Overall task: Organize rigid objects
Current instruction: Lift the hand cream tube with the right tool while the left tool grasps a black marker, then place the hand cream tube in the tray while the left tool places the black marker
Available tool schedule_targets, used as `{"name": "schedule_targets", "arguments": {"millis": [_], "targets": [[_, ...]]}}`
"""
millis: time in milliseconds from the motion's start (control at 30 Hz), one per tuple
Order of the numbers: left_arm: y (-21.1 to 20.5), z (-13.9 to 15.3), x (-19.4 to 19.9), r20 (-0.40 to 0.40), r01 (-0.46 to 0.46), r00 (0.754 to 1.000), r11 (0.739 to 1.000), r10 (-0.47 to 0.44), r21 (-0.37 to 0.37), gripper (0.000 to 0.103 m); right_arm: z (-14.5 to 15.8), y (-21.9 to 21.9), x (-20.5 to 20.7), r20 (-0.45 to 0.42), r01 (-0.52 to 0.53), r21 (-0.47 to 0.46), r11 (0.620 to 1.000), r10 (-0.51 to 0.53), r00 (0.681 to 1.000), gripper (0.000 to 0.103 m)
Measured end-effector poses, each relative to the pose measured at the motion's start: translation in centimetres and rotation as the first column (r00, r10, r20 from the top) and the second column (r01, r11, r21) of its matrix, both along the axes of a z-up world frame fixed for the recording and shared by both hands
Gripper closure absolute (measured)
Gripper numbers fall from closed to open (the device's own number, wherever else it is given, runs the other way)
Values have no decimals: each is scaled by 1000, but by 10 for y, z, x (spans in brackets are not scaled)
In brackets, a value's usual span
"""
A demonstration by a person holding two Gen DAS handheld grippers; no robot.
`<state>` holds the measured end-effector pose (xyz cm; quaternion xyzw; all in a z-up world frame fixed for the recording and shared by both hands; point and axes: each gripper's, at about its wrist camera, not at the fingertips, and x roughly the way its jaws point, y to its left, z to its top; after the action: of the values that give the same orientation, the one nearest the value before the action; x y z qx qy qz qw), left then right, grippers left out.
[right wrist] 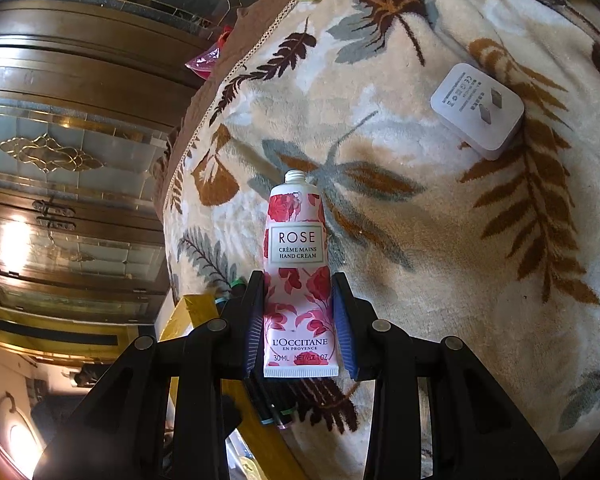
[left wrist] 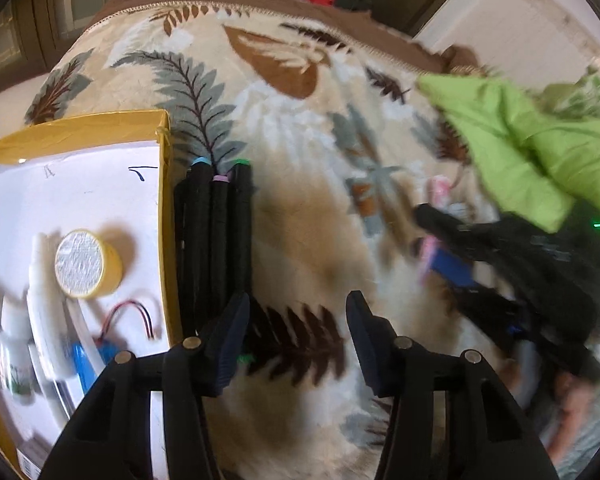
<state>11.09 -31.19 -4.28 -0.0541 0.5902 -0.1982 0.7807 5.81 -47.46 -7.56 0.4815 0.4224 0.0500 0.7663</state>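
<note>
1. While the hand cream tube [right wrist: 298,280] sits pinched between the right gripper [right wrist: 299,320] pads, it's up off the leaf-print blanket [right wrist: 440,240], nozzle pointing away.
2. Left gripper [left wrist: 298,344] is spread wide, holding nothing, beside the black markers [left wrist: 216,240].
3. Looks like mid-carry; next move probably needs swinging the tube over into the yellow box [left wrist: 164,216].

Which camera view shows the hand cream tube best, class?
The right wrist view: the hand cream tube sits sharp and central, its label readable, clamped in the right gripper. The left wrist view shows only a blurred pink sliver of it.
</note>
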Motion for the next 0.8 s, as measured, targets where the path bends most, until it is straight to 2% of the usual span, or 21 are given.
{"name": "schedule_targets", "arguments": {"millis": [33,100,200,233,400,467,567,700,800], "targets": [[-1,-7,4,-15,-14,1000,999,15,29,53,0,0,0,1,-1,1,1000,1,1000,71],[-3,-18,11,-55,-13,998,999,15,37,54,0,1,0,3,-4,1,1000,4,1000,70],[-9,-31,20,-93,-13,996,997,20,73,63,0,1,0,7,-6,3,1000,6,1000,70],[-10,-33,21,-99,-13,995,997,21,80,70,1,0,0,9,-4,3,1000,4,1000,70],[-21,-38,22,-86,-12,996,987,26,158,72,1,0,-1,13,-3,3,1000,3,1000,70],[-24,-40,19,-59,-5,998,980,17,198,90,0,1,-1,12,-8,1,1000,8,1000,70],[-15,-41,7,-45,3,999,990,3,138,90,-1,3,-1,16,-14,-5,1000,15,1000,70],[12,-23,-14,-26,-30,999,1000,30,9,90,4,6,-1,44,-23,-13,1000,23,999,70],[52,0,-38,-17,-71,997,989,69,-129,90,14,19,0,97,-69,-22,997,71,993,70]]}}
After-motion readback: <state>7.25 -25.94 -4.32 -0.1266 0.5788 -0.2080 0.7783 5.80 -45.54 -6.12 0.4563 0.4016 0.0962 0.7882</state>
